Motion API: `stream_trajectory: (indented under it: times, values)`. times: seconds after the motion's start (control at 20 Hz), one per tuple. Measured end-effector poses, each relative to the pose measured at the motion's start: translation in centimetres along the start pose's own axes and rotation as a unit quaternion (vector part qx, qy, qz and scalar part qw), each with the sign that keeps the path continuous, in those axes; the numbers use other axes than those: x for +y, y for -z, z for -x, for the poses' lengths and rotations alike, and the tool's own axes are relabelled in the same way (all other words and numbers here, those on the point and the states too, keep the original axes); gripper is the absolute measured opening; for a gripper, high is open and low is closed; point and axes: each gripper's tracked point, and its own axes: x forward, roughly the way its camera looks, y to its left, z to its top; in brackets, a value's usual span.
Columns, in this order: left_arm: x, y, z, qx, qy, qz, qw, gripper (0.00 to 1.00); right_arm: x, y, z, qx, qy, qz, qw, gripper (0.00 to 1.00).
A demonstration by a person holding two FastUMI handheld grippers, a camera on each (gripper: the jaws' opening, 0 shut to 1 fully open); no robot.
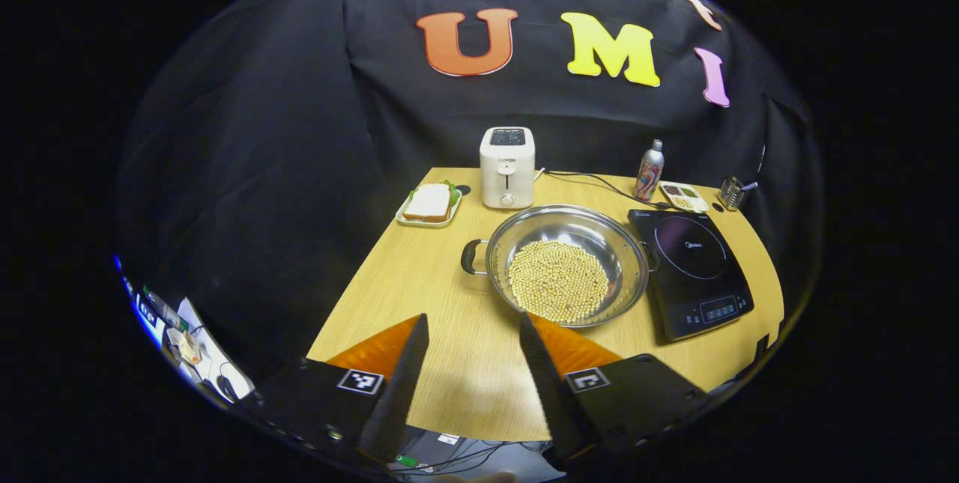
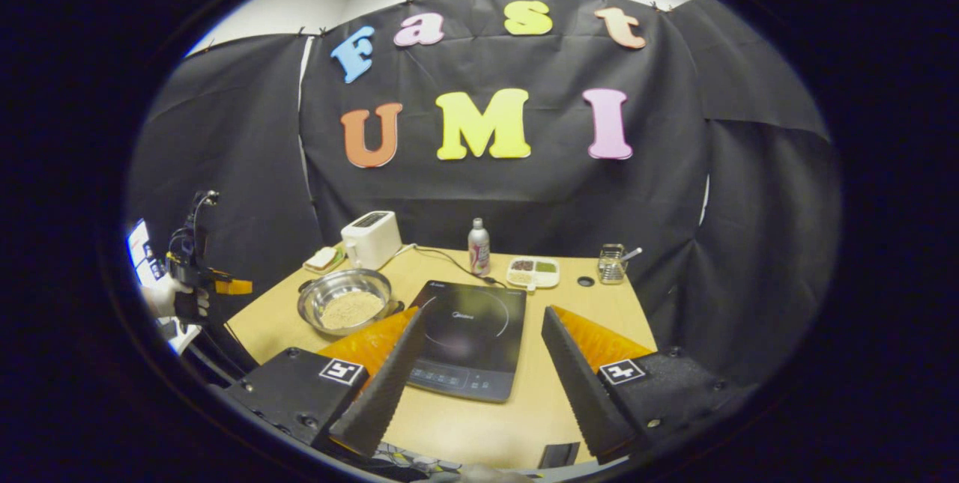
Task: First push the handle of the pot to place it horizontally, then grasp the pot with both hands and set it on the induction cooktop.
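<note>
The pot (image 1: pixel 567 264), a wide steel pan with a heap of pale beans (image 1: pixel 558 281) in its bowl, sits at the middle of the left gripper view on the wooden table (image 1: pixel 419 273). One dark loop handle (image 1: pixel 472 256) points toward the frame's left; the opposite rim lies just beside the black induction cooktop (image 1: pixel 693 273), right of centre. Whether they touch, I cannot tell. Above the pot stands a white toaster (image 1: pixel 507 167), with a sandwich on a small tray (image 1: pixel 429 205) to its left. Toward the upper right are a bottle (image 1: pixel 649 171), a divided snack dish (image 1: pixel 682 196) and a wire holder (image 1: pixel 730 192).

The left gripper (image 1: pixel 473 337) fills the bottom of its view, fingers spread wide with nothing between them, hanging short of the pot.

In the right gripper view the right gripper (image 2: pixel 483 329) likewise stands parted and empty, framing the cooktop (image 2: pixel 468 337) at centre. The pot (image 2: pixel 346 301) lies centre left. At the far left edge the other gripper (image 2: pixel 225 287) shows, gripped by a gloved hand (image 2: pixel 161 296).
</note>
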Motion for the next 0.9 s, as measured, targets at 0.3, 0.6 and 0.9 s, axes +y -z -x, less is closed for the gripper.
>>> stream_trajectory:
  times: [0.3,0.6,0.9]
  values:
    - [0.9,-2.7,-5.1,-0.009,0.001,-0.001,1.000,0.97,6.8,1.8,-8.0,0.064,-0.047,-0.004,0.997,0.98]
    - [0.2,-4.3,-14.3,0.009,0.060,-0.044,0.997,0.97,14.6,4.8,-19.7,0.152,-0.070,-0.031,0.985,0.97]
    - [-1.0,-3.5,-22.0,0.055,0.087,-0.038,0.994,0.97,17.3,9.9,-28.3,0.244,-0.053,-0.038,0.968,0.96]
